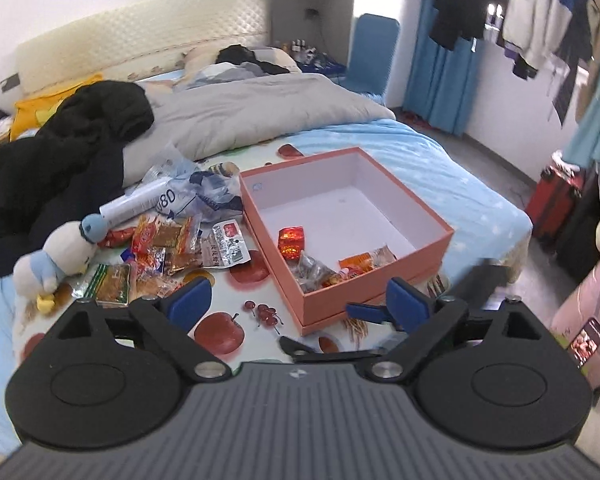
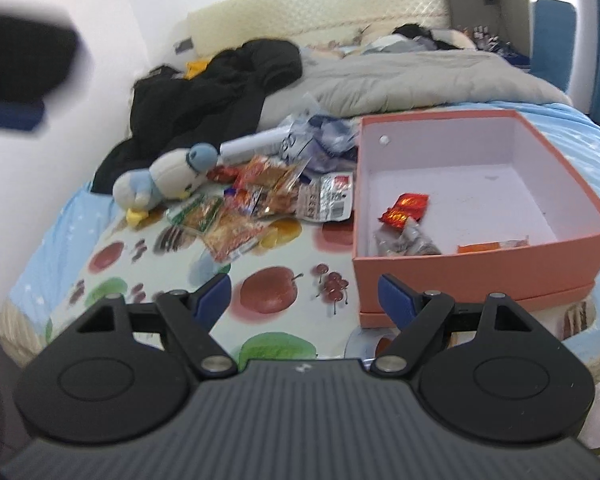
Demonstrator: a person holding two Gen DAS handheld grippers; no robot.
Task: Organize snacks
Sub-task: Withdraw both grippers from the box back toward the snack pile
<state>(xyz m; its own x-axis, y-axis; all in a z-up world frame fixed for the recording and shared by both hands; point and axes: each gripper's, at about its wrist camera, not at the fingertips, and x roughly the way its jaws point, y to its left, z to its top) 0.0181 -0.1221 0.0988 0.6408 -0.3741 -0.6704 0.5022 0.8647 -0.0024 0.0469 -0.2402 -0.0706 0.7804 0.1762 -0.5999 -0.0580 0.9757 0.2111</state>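
An open orange box (image 1: 432, 240) (image 2: 476, 270) sits on the bed's fruit-print cloth. Inside lie a shiny red packet (image 1: 291, 242) (image 2: 406, 210), a clear dark packet (image 1: 312, 274) (image 2: 406, 242) and an orange packet (image 1: 366, 260) (image 2: 492, 246). A pile of snack packets (image 1: 160, 256) (image 2: 252, 204) lies left of the box. My left gripper (image 1: 298, 304) is open and empty, above the cloth before the box's near corner. My right gripper (image 2: 304, 296) is open and empty, near the box's front left corner; it also shows in the left wrist view (image 1: 364, 310).
A penguin plush (image 1: 56, 258) (image 2: 168, 178) lies left of the snacks. A white tube (image 1: 136, 204) and crumpled plastic bags (image 1: 208, 196) sit behind them. A black jacket (image 1: 60, 148) and grey duvet (image 1: 252, 116) cover the bed's far part. A red suitcase (image 1: 556, 204) stands on the floor.
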